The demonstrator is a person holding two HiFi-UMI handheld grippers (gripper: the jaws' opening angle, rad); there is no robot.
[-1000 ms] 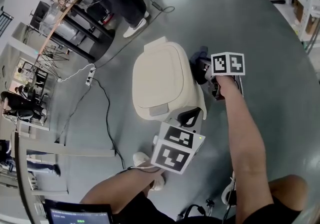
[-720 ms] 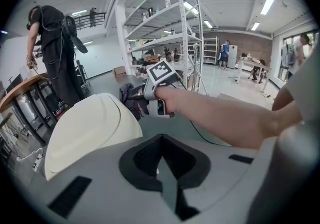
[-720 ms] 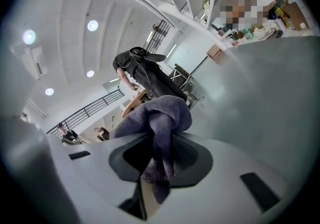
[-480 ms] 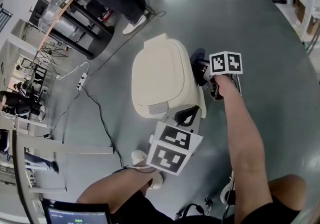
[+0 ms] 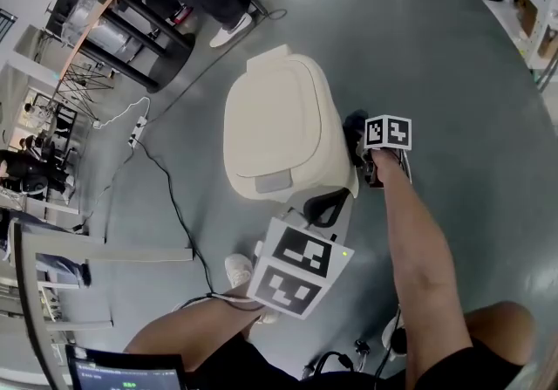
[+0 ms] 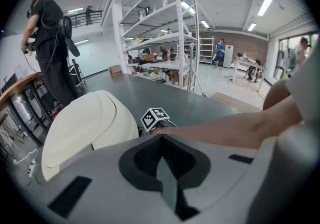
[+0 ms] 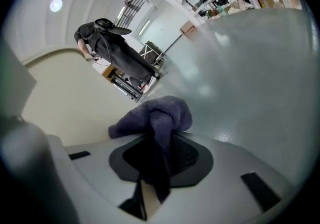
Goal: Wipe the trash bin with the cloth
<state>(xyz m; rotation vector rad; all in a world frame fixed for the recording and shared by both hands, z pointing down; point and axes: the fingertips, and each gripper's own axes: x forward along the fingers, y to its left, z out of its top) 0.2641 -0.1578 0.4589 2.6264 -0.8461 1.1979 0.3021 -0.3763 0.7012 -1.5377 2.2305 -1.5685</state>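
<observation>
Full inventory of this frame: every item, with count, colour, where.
trash bin: 1, cream, lid closed, on floor, centre
cloth: 1, purple-blue, in right claw, beside bin's side
power strip: 1, white, floor left of bin
shelving racks: several, white, background
bystander: 1, in black, beyond bin
screen: 1, dark, lower left of head view
left claw: shut, empty, at bin's near side
right claw: shut on cloth

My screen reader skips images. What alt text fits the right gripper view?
The right gripper pinches a purple cloth next to the cream trash bin; a person in black stands beyond on the grey floor.
</observation>
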